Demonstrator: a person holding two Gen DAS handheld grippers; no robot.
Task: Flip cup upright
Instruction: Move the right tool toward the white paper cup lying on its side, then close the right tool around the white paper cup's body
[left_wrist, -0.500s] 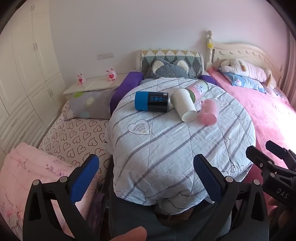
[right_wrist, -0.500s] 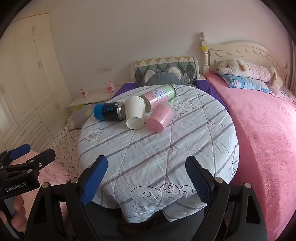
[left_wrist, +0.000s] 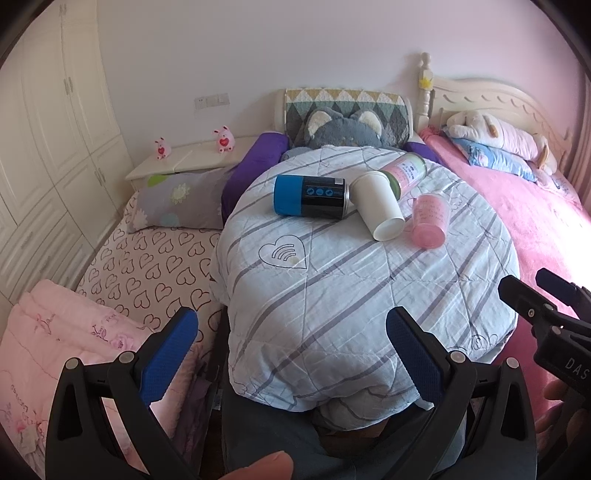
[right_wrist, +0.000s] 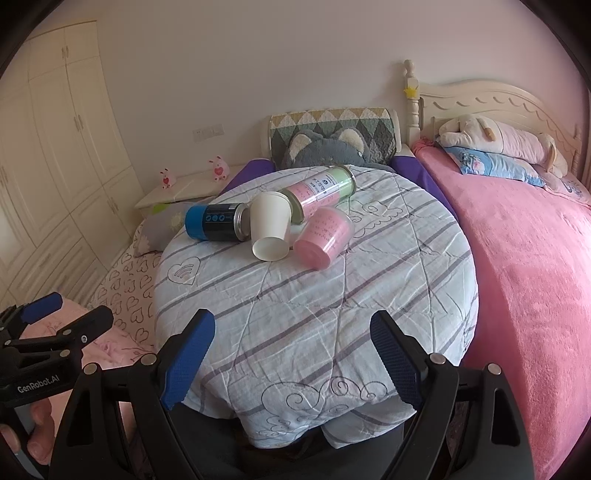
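The white paper cup lies on its side on the striped, quilt-covered surface, its closed base facing the camera. It rests between the blue-and-black can and the pink cup, which also lies on its side just beside it.

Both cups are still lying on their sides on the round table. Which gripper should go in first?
Right, probably. In its own view the white cup and pink cup lie nearly straight ahead of the open right gripper; from the open left gripper they sit off to the right.
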